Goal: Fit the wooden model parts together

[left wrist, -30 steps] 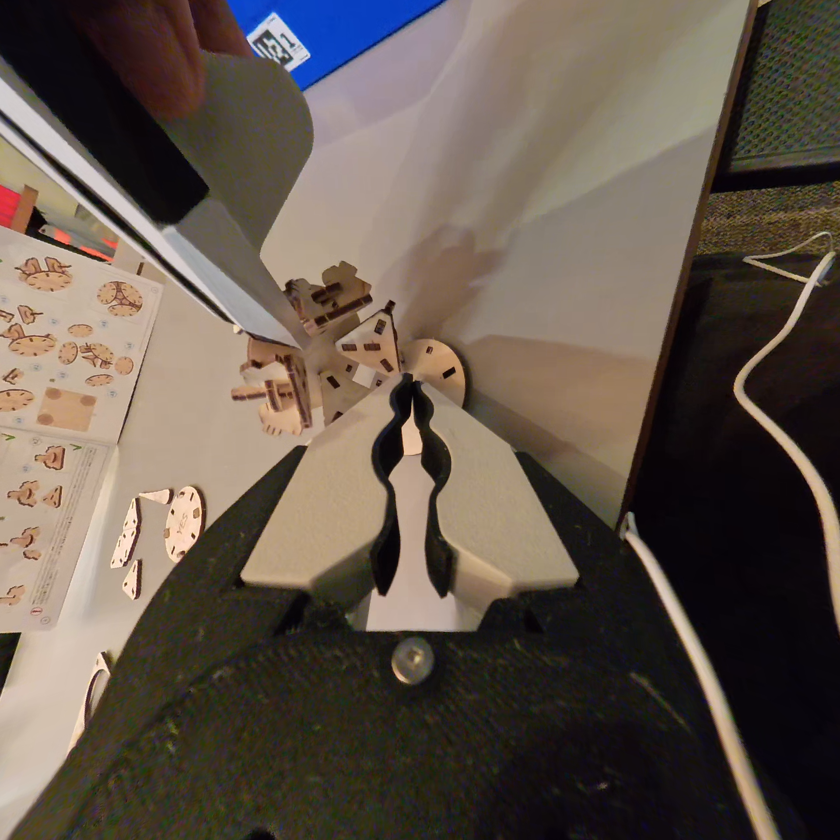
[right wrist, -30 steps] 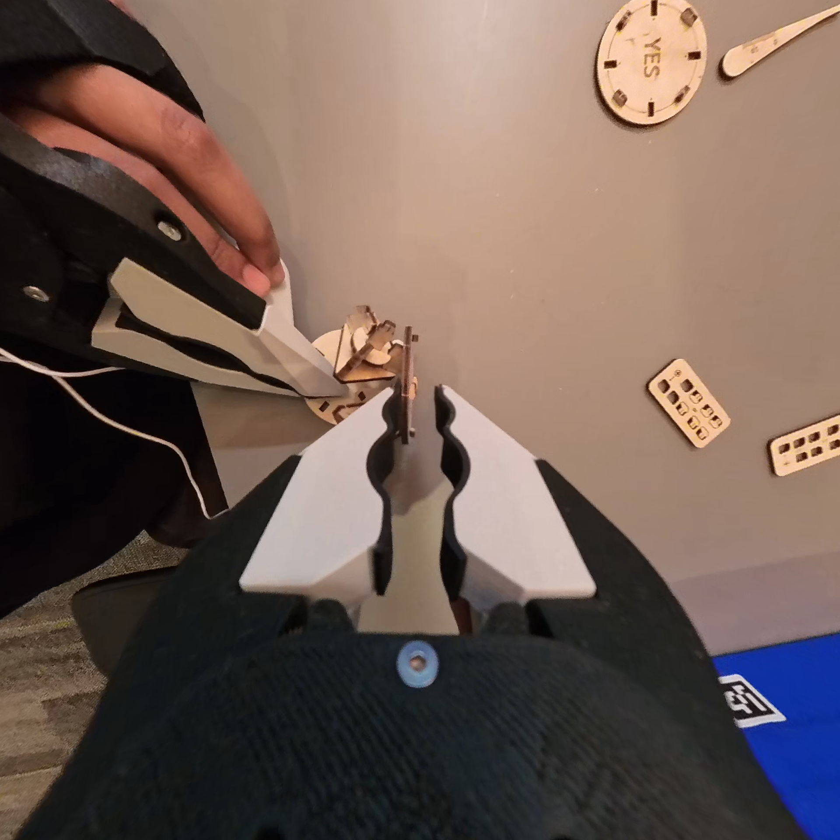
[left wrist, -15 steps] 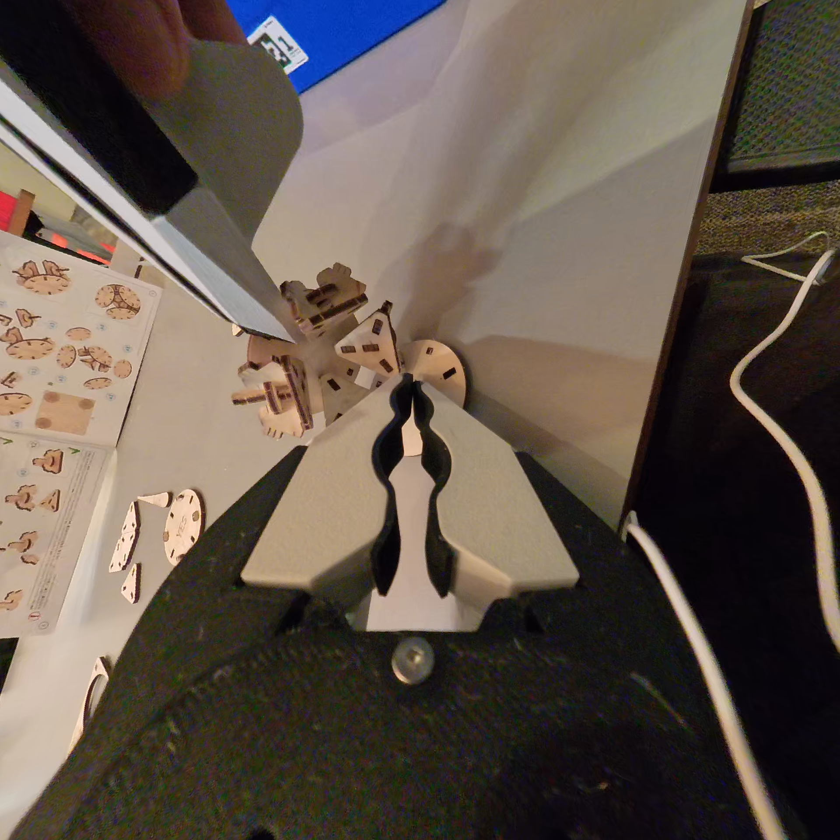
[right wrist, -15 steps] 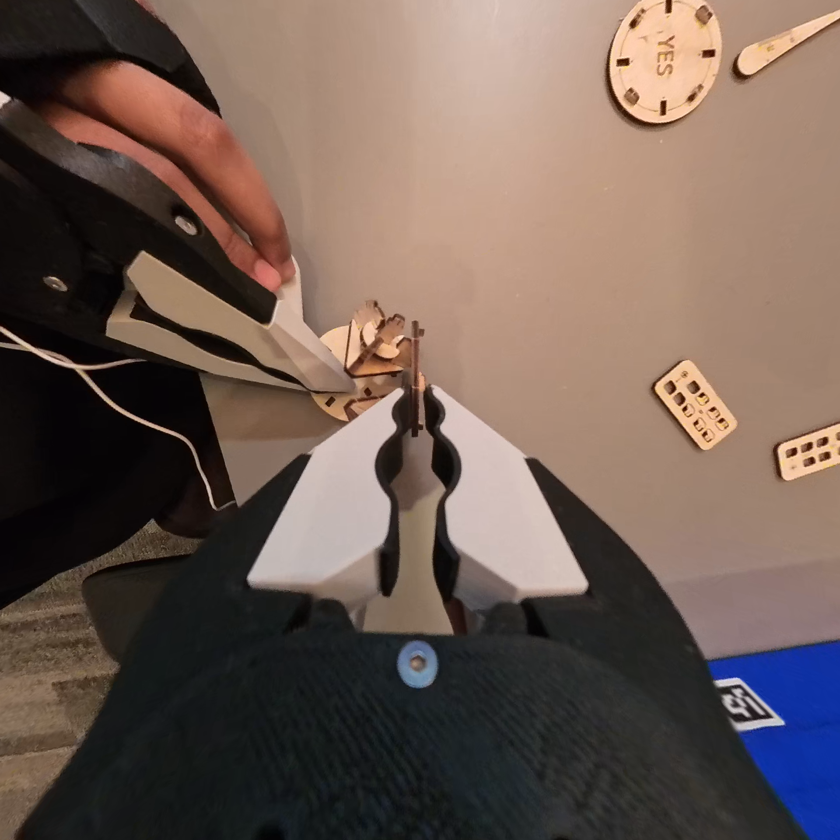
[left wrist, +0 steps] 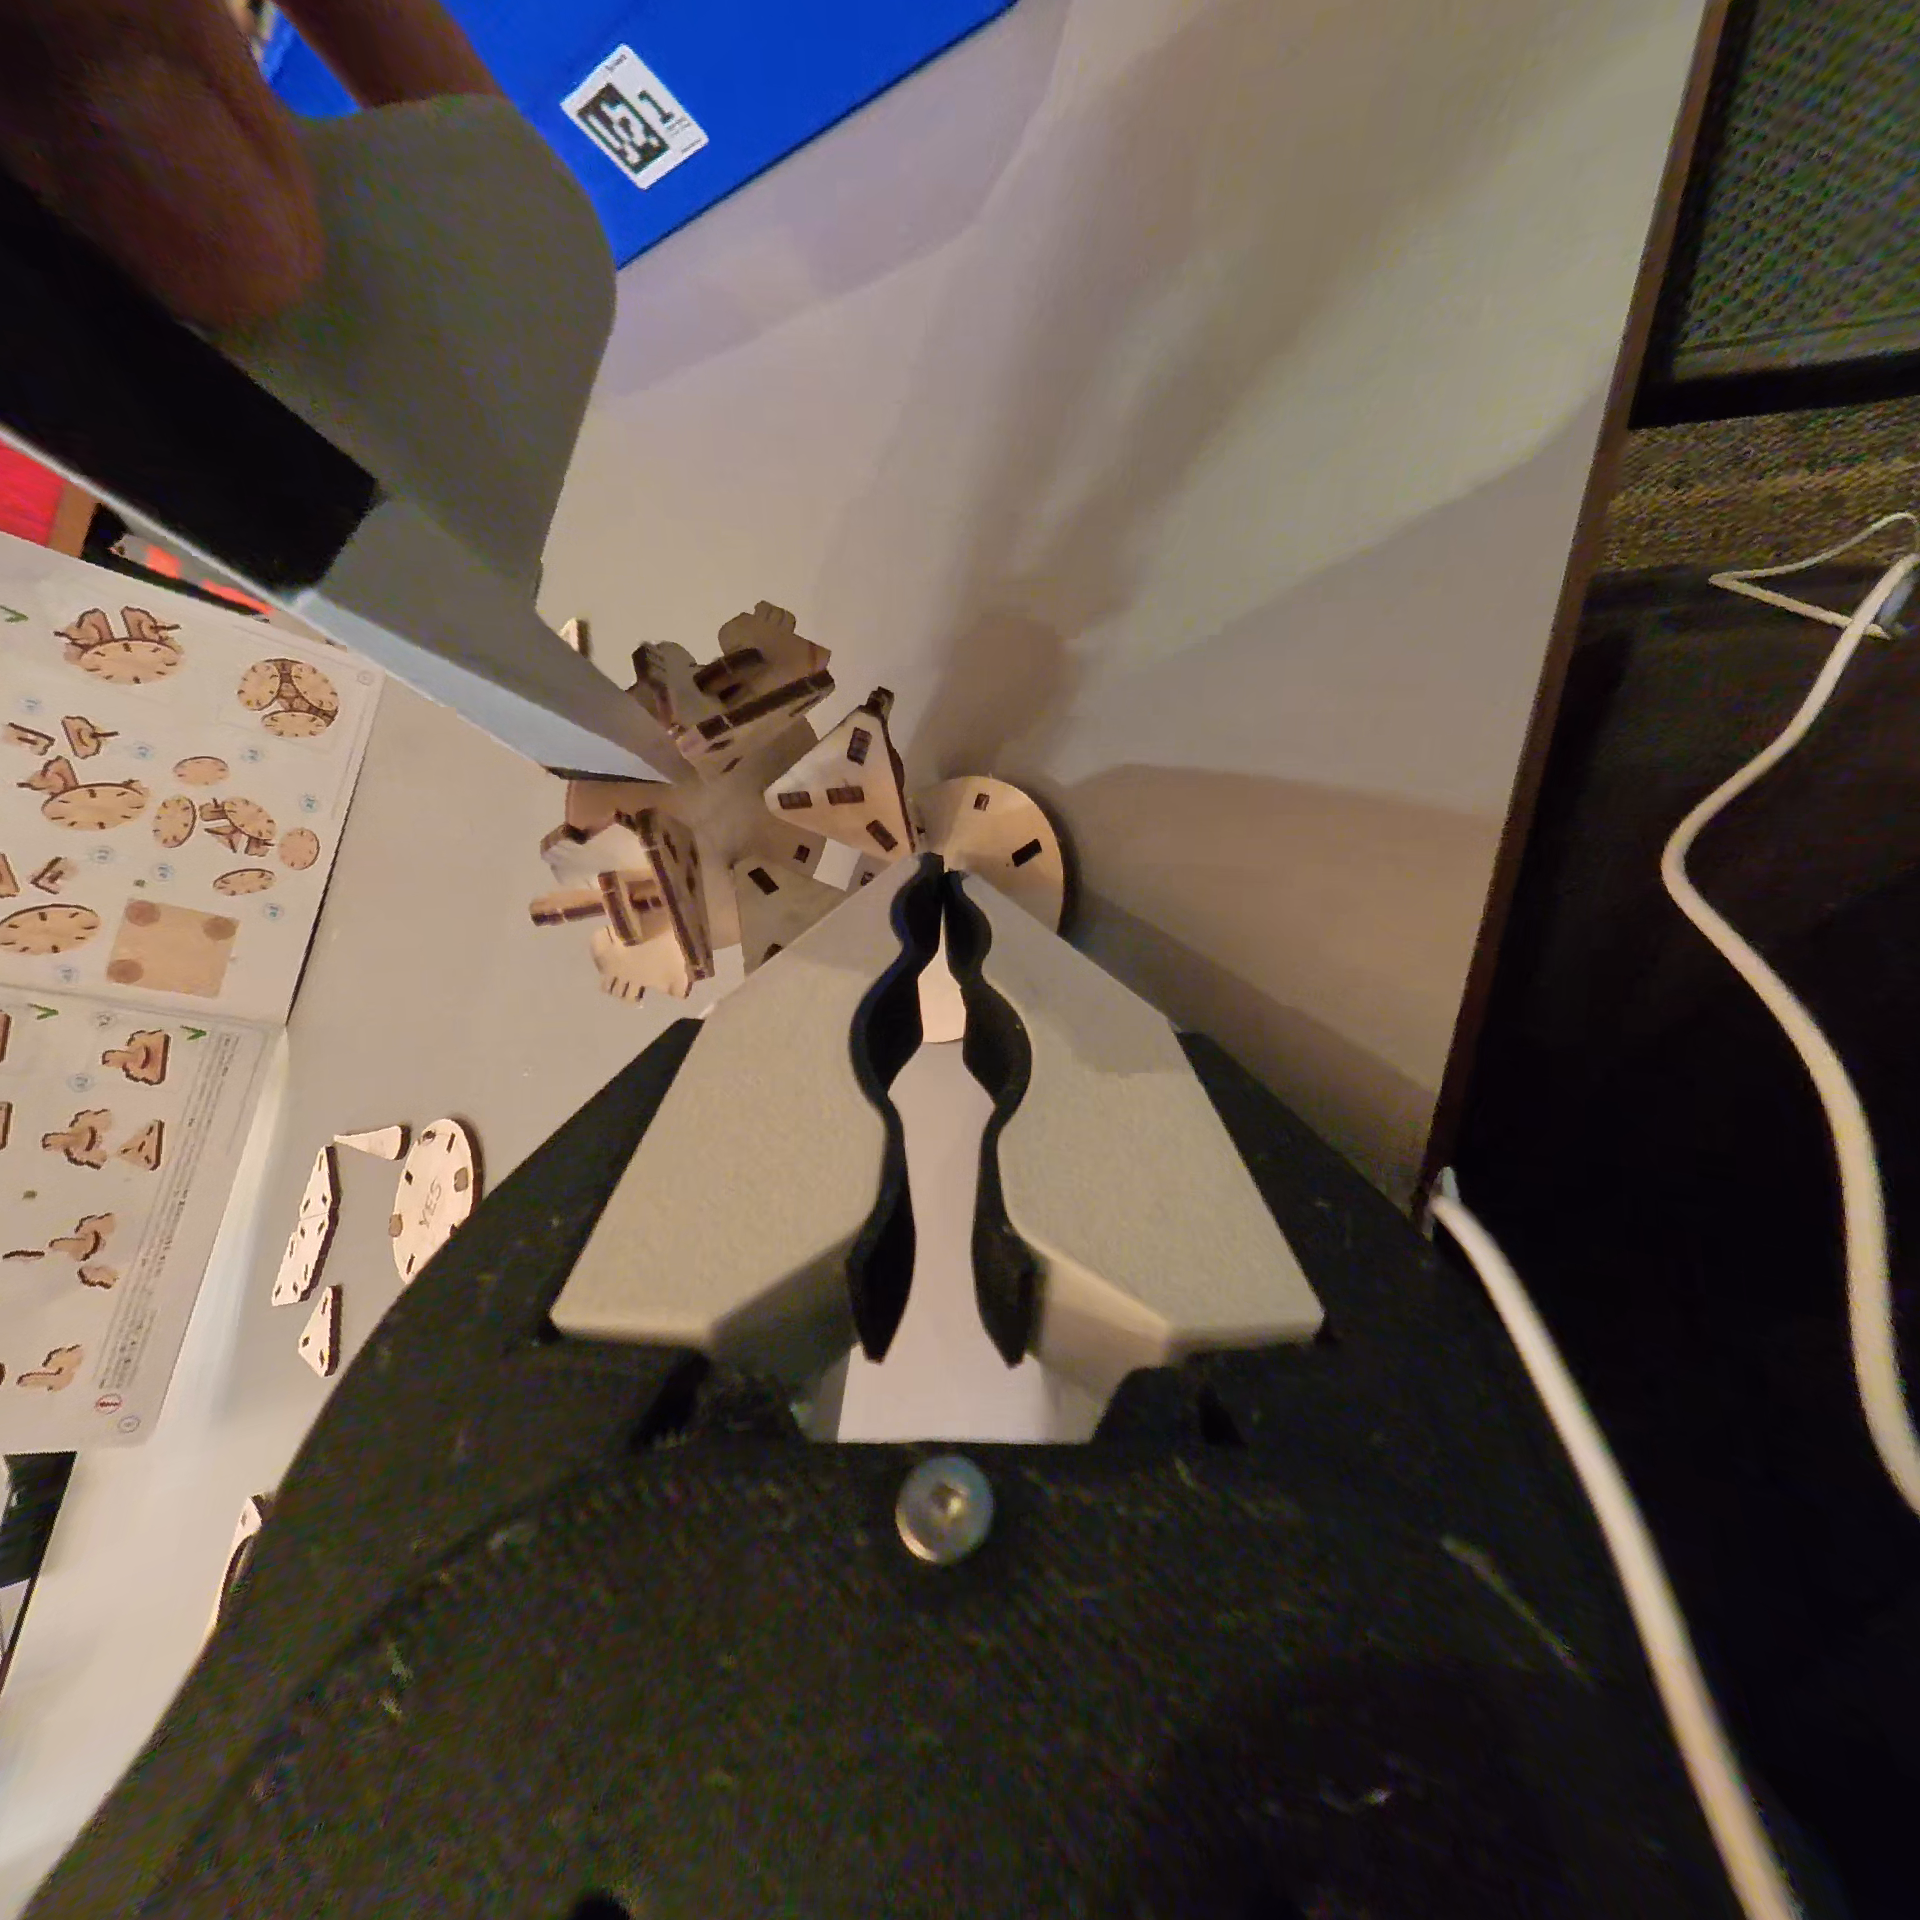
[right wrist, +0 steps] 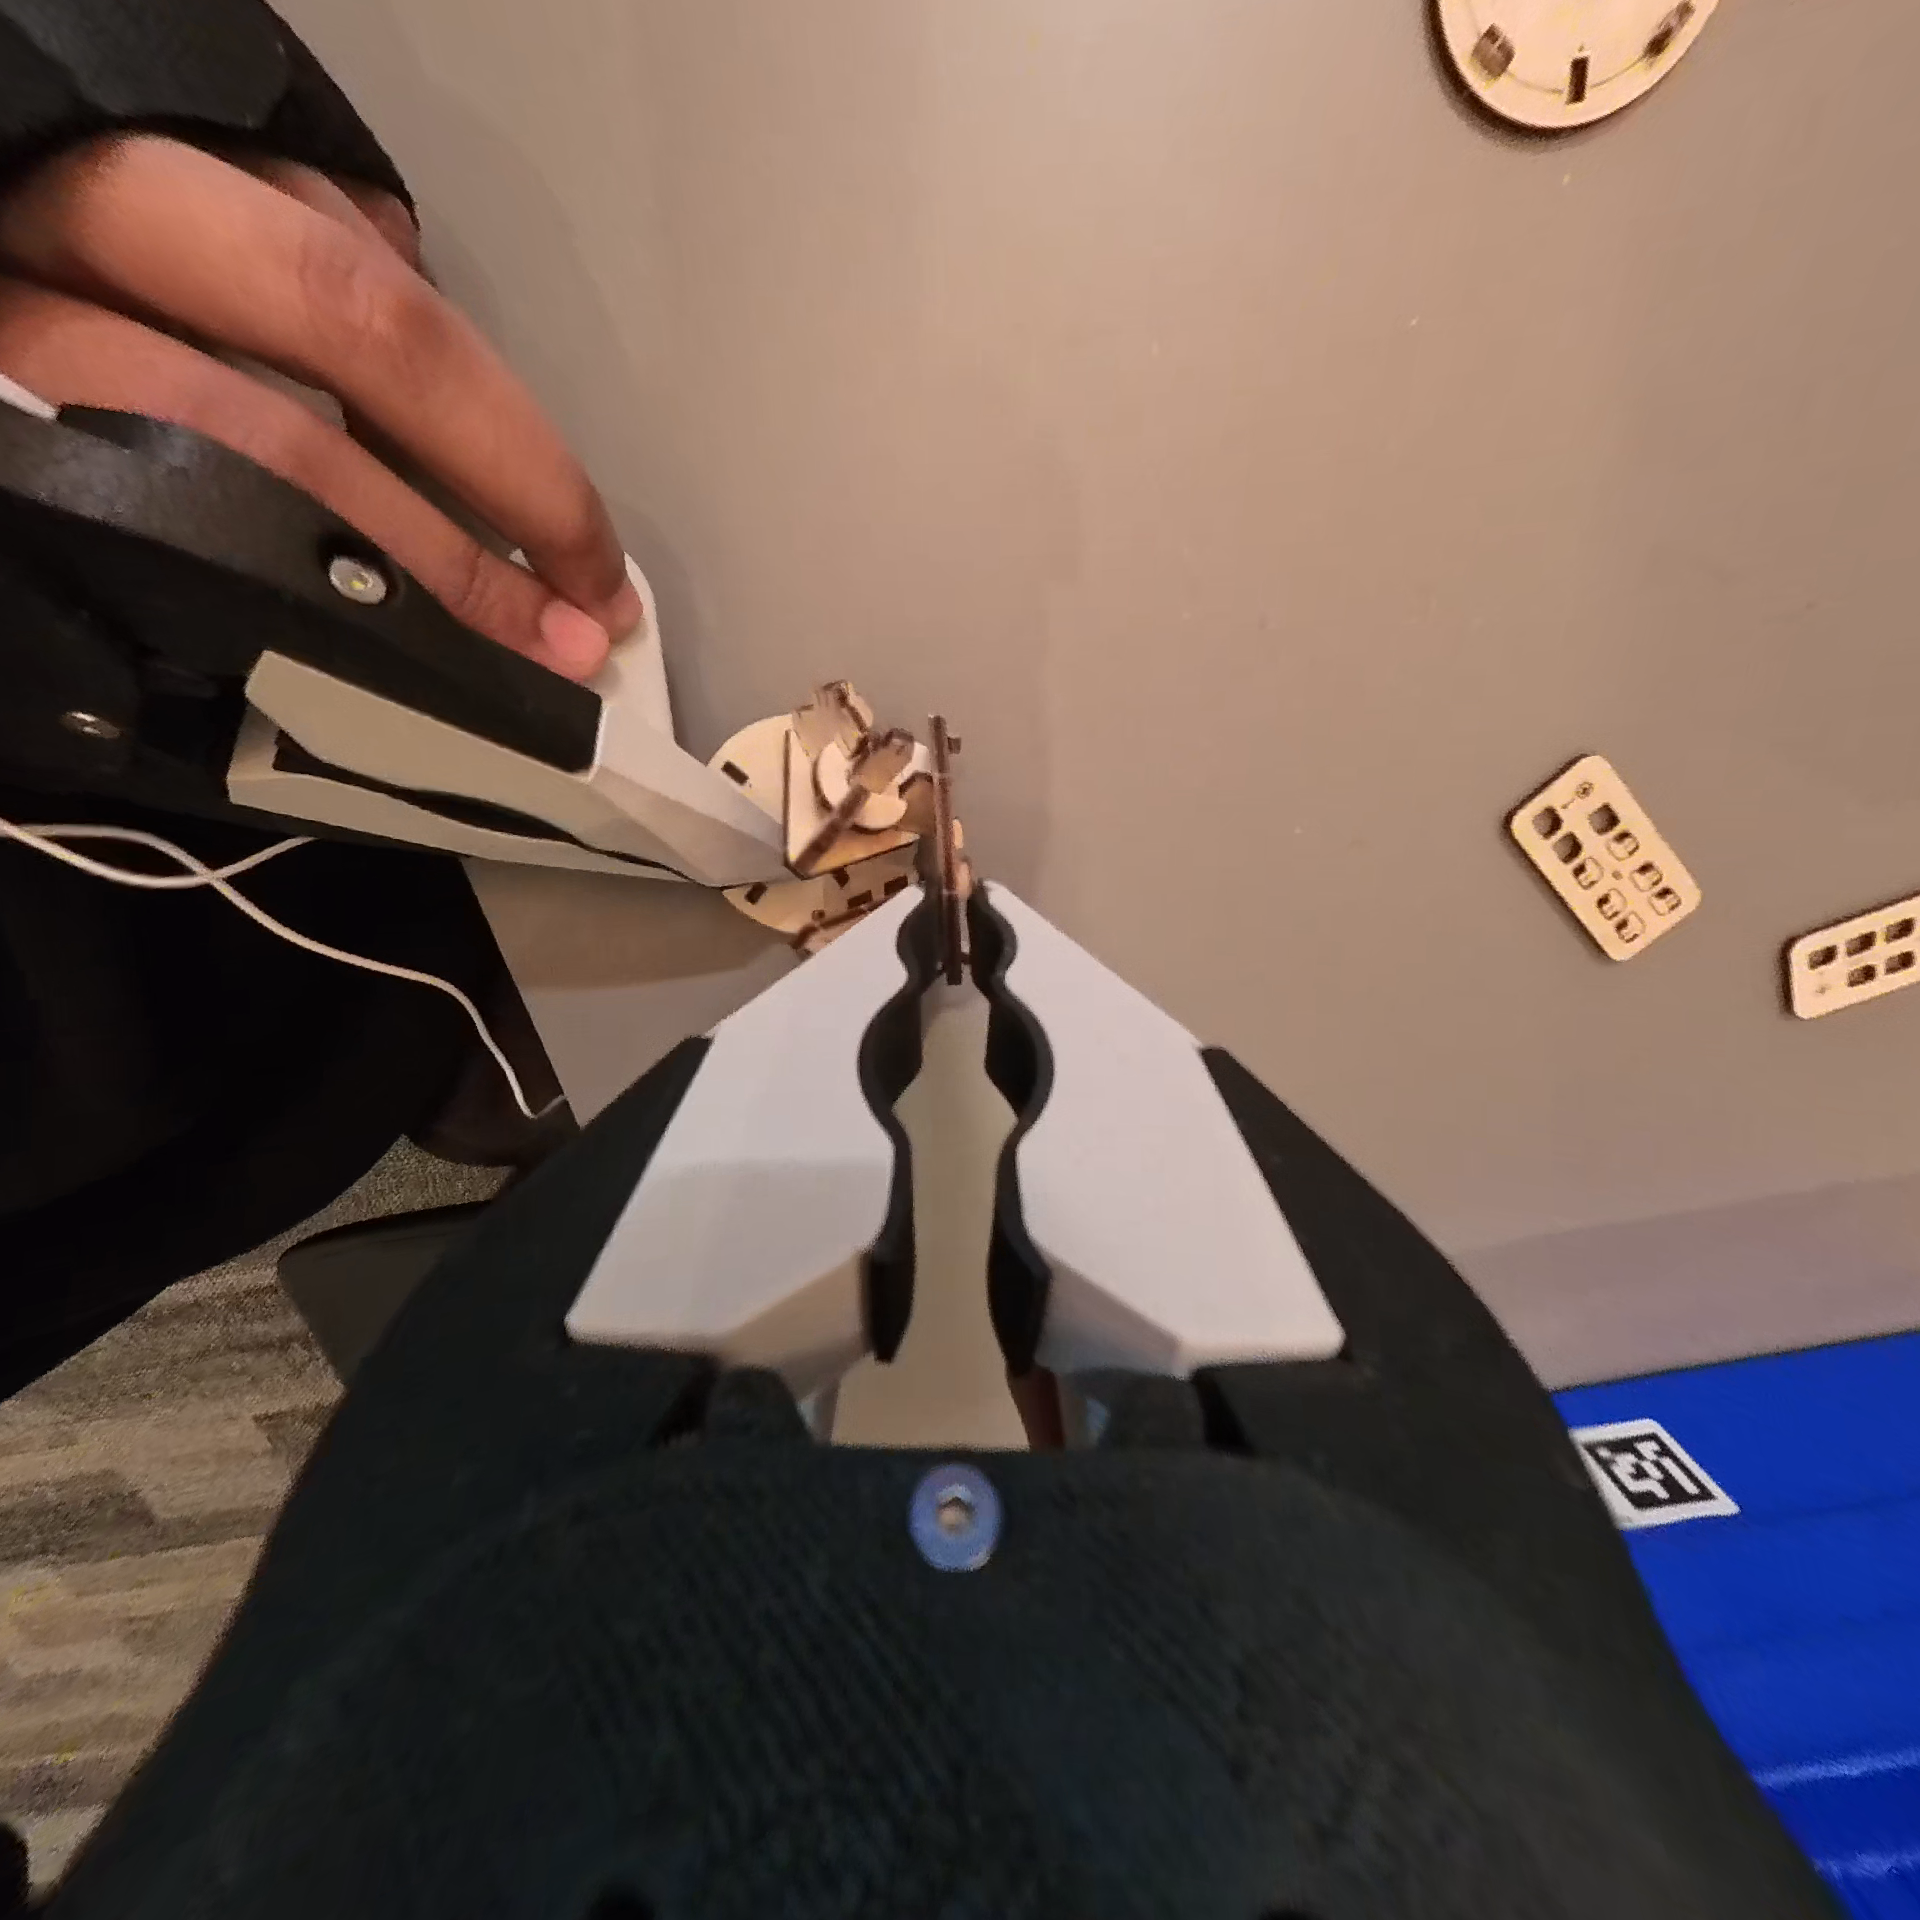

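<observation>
A small wooden model (left wrist: 727, 831) of slotted plywood parts stands on a round disc (left wrist: 997, 831) on the grey table (left wrist: 1143, 468). My left gripper (left wrist: 932, 868) is shut, with its tips meeting at the disc's near edge and against a triangular part. In the right wrist view the left gripper (right wrist: 753, 847) presses on the model (right wrist: 831, 821) from the left. My right gripper (right wrist: 951, 904) is shut on a thin flat wooden piece (right wrist: 943, 821), seen edge-on and upright against the model. It reaches in from the upper left in the left wrist view (left wrist: 623, 764).
Printed instruction sheets (left wrist: 156, 790) and loose wooden parts (left wrist: 436, 1195) lie to the left. A disc (right wrist: 1558, 52) and slotted rectangles (right wrist: 1605, 852) lie on the table. A blue mat (right wrist: 1766, 1558), the table edge (left wrist: 1507, 831), a white cable (left wrist: 1766, 935) and a hand (right wrist: 364, 364) are nearby. Both grippers' tips are roughly 20 cm from the disc (right wrist: 1558, 52).
My right gripper's jaws closed on the thin wooden piece, which stood loose between them a second ago, and it shifted slightly toward the model. The left gripper stayed shut and still.
</observation>
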Motion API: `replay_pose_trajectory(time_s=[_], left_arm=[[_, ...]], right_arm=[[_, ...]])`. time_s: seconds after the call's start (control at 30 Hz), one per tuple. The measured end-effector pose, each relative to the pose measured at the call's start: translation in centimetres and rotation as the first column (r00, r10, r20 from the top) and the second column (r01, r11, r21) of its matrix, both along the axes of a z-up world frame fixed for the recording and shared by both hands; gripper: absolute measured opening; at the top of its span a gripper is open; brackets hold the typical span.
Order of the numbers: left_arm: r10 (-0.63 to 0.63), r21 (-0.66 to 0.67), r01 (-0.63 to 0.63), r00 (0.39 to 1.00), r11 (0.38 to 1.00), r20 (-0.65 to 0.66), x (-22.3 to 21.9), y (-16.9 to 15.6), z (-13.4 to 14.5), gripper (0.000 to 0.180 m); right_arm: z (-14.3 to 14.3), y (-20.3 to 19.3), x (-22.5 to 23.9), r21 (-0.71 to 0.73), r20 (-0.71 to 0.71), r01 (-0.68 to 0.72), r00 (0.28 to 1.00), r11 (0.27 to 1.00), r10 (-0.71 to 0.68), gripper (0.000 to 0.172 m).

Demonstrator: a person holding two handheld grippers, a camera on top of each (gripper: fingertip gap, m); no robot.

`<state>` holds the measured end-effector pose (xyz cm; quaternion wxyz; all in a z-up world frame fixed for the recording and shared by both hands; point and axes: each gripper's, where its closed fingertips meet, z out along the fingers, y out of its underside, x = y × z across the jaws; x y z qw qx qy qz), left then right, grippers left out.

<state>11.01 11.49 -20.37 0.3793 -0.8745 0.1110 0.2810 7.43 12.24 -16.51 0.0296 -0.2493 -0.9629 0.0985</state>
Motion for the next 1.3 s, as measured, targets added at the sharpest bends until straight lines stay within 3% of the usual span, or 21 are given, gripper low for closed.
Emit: replay_pose_trajectory(time_s=[0.53,1.07,1.3], left_arm=[[0.002,0.0,-0.002,1.0,1.0,-0.006,-0.03,0.01,-0.01,0.0],[0.002,0.0,-0.002,1.0,1.0,-0.016,-0.03,0.02,-0.01,0.0],[0.002,0.001,-0.002,1.0,1.0,-0.011,-0.04,0.02,0.0,0.0]], right_arm=[[-0.2,0.22,-0.27,0.18,0.009,0.046,0.999,0.983,-0.049,0.004],[-0.17,-0.08,-0.18,-0.025,-0.02,-0.059,0.998,0.998,0.059,0.004],[0.5,0.24,-0.1,-0.002,-0.047,-0.027,0.999,1.0,0.027,0.003]])
